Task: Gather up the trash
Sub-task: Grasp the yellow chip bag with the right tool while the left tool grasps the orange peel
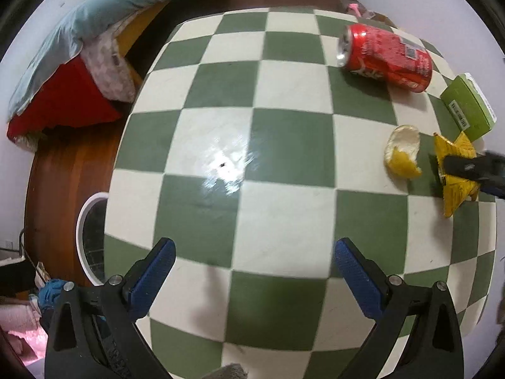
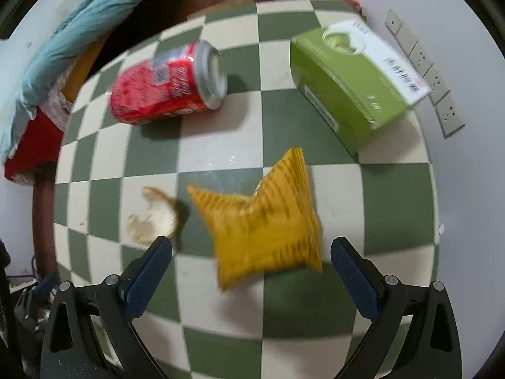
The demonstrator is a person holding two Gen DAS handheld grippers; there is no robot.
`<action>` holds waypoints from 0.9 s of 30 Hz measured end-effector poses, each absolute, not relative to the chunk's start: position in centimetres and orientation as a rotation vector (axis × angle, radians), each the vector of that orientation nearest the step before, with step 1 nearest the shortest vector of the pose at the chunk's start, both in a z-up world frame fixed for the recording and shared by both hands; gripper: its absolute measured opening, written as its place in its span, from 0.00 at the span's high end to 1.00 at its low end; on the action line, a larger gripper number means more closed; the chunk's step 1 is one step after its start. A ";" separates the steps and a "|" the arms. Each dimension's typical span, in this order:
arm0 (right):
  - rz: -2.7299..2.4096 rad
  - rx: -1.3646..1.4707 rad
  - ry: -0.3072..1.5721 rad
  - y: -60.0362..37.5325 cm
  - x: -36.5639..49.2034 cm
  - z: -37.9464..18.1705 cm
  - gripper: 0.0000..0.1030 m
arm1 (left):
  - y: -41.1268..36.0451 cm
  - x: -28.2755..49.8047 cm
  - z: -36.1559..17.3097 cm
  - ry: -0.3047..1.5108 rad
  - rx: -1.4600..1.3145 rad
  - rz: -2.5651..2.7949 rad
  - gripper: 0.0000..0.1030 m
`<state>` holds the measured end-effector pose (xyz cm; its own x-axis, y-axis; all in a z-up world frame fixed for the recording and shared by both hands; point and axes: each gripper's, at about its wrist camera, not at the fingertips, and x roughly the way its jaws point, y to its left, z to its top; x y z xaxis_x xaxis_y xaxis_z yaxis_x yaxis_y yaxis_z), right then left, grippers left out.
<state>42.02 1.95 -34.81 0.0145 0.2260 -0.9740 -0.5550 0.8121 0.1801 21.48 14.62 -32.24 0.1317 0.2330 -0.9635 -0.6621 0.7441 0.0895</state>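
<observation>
A crumpled yellow snack bag (image 2: pixel 262 230) lies on the green-and-white checkered table (image 2: pixel 221 145), just ahead of my open, empty right gripper (image 2: pixel 251 271). A piece of fruit peel (image 2: pixel 151 218) lies left of the bag. A red soda can (image 2: pixel 167 87) lies on its side farther back. In the left wrist view the can (image 1: pixel 386 57), the peel (image 1: pixel 402 154) and the bag (image 1: pixel 456 173) lie at the right, where the right gripper's fingers (image 1: pixel 467 167) show over the bag. My left gripper (image 1: pixel 254 271) is open and empty over bare table (image 1: pixel 221 164).
A green tissue box (image 2: pixel 356 79) stands at the table's back right near the wall. A white-rimmed bin (image 1: pixel 91 237) stands on the wooden floor left of the table. A bed with blue and red bedding (image 1: pixel 79 47) lies at the back left.
</observation>
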 end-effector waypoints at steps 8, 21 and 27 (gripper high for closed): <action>0.592 -0.266 1.355 -1.3 41.4 -34.1 0.39 | 12.6 25.9 -31.5 1.253 -0.414 0.591 0.00; 0.478 -0.126 1.353 -8.8 42.5 -34.5 0.39 | 9.9 32.4 -33.4 1.236 -0.322 0.489 0.66; 0.490 -0.123 1.341 -8.8 42.3 -34.4 0.40 | 9.3 32.3 -32.4 1.196 -0.263 0.485 0.80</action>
<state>42.27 -8.82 -34.43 0.1443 0.2695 -0.9521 -0.4076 0.8929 0.1910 32.26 9.28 -32.44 0.2810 0.2204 -0.9340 -0.4918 0.8688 0.0571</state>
